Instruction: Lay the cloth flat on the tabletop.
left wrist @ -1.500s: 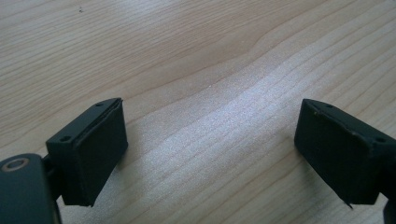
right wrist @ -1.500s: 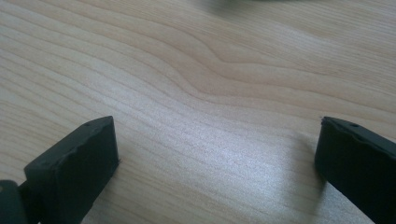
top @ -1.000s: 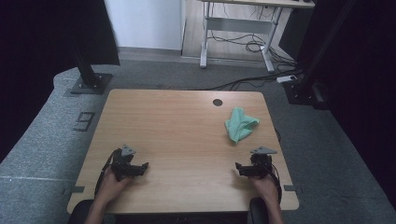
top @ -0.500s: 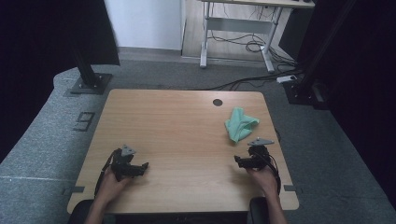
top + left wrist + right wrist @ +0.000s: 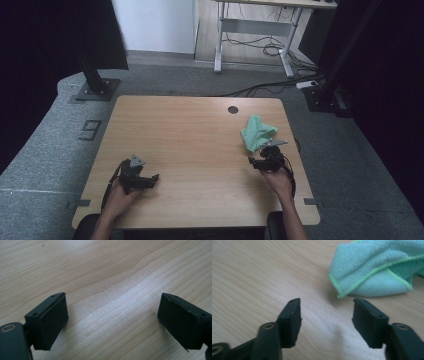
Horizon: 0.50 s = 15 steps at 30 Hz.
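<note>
A crumpled green microfibre cloth [image 5: 256, 132] lies on the wooden table [image 5: 195, 145] at the right, near the far edge. My right gripper [image 5: 253, 163] sits just in front of it, low over the table, open with nothing between its jaws. In the right gripper view the cloth [image 5: 377, 270] lies a short way beyond the open gripper [image 5: 325, 302], with its folded corner pointing at the gap. My left gripper [image 5: 155, 178] rests near the front left of the table, open wide over bare wood [image 5: 112, 302].
A round cable hole [image 5: 233, 109] is in the table near its far edge. Black stand bases [image 5: 95, 90] sit on the grey floor beyond the table, with a desk frame [image 5: 255, 35] and cables behind.
My right gripper has moved forward toward the green cloth. The left gripper has stayed in place.
</note>
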Motion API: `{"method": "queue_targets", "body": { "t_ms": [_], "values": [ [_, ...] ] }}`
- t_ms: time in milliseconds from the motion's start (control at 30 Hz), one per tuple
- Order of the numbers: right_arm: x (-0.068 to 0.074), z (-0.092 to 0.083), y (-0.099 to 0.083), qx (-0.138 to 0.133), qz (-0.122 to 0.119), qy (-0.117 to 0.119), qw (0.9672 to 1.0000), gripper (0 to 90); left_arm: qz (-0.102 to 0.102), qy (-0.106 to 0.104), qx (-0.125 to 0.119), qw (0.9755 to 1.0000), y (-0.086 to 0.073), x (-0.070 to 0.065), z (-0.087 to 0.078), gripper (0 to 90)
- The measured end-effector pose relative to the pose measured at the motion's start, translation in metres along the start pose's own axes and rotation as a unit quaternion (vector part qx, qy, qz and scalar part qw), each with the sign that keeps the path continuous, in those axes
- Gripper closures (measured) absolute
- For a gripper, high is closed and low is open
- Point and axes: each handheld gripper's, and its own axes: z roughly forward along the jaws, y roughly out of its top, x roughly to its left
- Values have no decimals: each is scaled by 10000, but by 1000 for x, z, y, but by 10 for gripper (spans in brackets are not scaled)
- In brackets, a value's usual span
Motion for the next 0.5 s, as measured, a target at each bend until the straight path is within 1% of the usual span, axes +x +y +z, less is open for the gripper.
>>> {"method": "queue_targets", "body": {
  "t_ms": [67,300,500],
  "values": [
    [-2,2,4,29,12,-2,10000,443,-2,0,-2,10000,0,0,0,92],
    [-5,11,15,31,-115,-81,9999,459,3,-3,6,10000,0,0,0,93],
    [-9,19,20,34,-84,-122,9999,476,7,-1,6,10000,0,0,0,93]
  ]
}}
